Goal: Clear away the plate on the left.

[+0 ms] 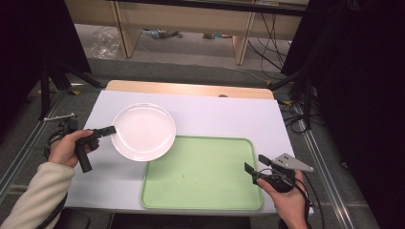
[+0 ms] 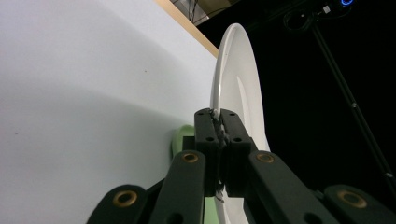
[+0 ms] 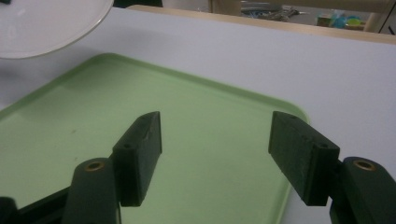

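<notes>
A round white plate (image 1: 143, 131) hangs over the white table, its right edge just over the corner of a light green tray (image 1: 203, 174). My left gripper (image 1: 111, 130) is shut on the plate's left rim. In the left gripper view the plate (image 2: 233, 79) stands edge-on, pinched between the black pads (image 2: 207, 128). My right gripper (image 1: 251, 166) is open over the tray's right edge, nothing between its jaws. In the right gripper view the gripper (image 3: 215, 151) looks across the bare tray (image 3: 205, 140), with the plate (image 3: 44, 23) at the top left.
The white table surface (image 1: 215, 112) has a wooden strip (image 1: 191, 89) along its far edge. Dark stands and cables flank the table on both sides. Wooden furniture legs stand on the floor beyond.
</notes>
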Tool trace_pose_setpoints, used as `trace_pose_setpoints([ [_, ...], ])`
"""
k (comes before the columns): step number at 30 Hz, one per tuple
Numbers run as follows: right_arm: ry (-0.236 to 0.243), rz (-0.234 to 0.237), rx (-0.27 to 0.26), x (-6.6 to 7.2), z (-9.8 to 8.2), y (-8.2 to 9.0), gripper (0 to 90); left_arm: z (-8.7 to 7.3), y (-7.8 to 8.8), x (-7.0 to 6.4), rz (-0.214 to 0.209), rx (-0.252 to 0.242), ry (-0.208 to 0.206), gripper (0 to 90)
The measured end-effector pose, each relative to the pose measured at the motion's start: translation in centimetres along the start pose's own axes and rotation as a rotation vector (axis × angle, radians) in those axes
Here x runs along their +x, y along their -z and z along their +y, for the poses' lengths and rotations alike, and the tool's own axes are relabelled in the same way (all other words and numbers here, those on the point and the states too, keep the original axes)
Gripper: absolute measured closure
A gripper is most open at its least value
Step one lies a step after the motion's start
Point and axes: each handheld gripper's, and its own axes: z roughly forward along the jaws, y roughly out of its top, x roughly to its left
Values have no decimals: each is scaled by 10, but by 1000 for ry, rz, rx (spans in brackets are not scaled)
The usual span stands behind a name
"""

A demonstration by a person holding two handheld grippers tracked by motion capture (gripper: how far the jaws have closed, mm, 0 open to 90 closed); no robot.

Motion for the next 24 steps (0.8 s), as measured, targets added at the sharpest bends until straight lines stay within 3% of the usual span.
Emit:
trace_pose_setpoints([
  [12, 3, 3, -4, 0, 0, 0, 356, -2, -5, -4, -14, 9, -18, 870],
  [24, -5, 7, 2, 1, 0, 0, 361, -5, -9, -6, -18, 27, -10, 871],
])
